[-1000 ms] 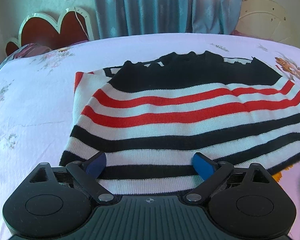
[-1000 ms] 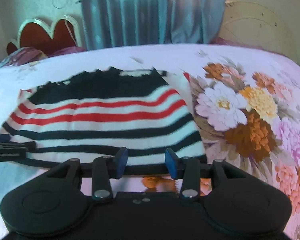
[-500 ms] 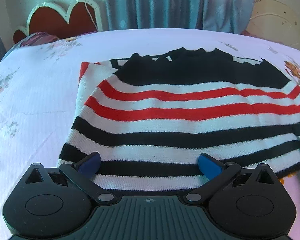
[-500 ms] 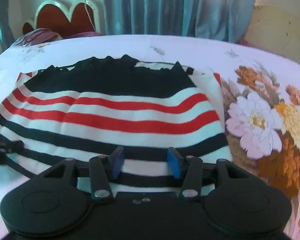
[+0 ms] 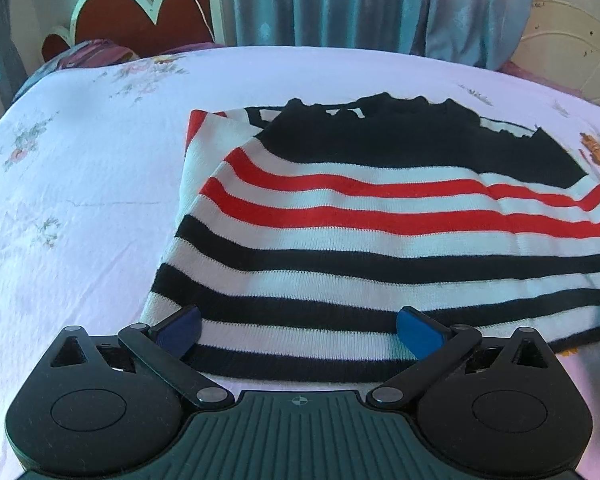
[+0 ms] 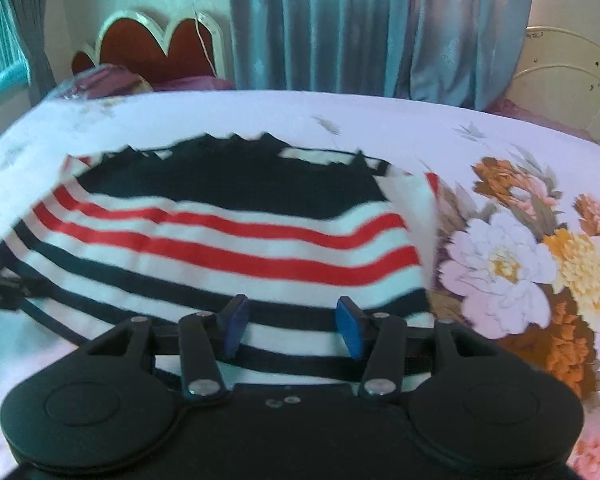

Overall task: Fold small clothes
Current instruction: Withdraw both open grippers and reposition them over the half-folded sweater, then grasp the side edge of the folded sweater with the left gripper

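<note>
striped sweater dead ahead, stripes crosswise | left gripper spread wide over near hem | right gripper parted, equally near, nothing pinched

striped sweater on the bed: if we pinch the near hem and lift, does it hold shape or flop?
Probably flops: the striped sweater is a soft knit, already draped in folds on the bedsheet. Likely light, and the ribbed weave should grip rather than slip. With the left gripper and right gripper both open, an uneven lift may skew the fold.

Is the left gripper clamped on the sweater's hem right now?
No, the left gripper is wide open, its blue pads apart over the striped sweater near its hem.
</note>
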`<action>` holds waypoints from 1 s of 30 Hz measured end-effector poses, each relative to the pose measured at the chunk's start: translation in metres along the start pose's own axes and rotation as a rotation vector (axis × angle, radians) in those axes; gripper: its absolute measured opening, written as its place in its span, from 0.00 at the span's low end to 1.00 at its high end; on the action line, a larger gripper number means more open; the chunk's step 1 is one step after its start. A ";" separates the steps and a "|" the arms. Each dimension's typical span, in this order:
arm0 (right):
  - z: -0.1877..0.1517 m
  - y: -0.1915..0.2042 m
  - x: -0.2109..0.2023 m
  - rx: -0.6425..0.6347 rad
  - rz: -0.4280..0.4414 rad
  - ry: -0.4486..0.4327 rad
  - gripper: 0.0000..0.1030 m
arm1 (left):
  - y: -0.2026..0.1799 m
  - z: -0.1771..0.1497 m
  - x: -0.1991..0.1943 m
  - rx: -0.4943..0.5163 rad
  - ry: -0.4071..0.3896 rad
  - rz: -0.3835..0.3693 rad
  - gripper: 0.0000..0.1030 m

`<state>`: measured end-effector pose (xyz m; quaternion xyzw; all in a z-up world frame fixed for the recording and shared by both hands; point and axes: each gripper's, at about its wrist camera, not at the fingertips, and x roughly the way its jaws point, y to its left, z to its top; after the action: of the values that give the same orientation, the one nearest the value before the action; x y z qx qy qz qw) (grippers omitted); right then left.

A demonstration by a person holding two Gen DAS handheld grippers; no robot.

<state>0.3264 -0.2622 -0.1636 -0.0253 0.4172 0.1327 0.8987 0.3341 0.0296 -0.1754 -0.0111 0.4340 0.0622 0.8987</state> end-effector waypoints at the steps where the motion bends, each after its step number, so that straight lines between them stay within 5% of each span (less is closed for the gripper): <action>1: 0.002 0.004 -0.001 0.010 0.008 -0.001 0.47 | 0.003 0.000 -0.002 -0.011 0.001 -0.009 0.99; 14: 0.022 0.065 0.009 -0.018 0.037 -0.005 0.49 | 0.061 -0.032 -0.002 -0.313 0.113 -0.157 1.00; 30: 0.025 0.078 0.029 -0.005 -0.004 0.015 0.49 | 0.083 -0.023 0.029 -0.547 -0.048 -0.311 0.99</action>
<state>0.3420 -0.1765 -0.1644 -0.0294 0.4235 0.1317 0.8958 0.3239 0.1136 -0.2097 -0.3170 0.3730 0.0385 0.8712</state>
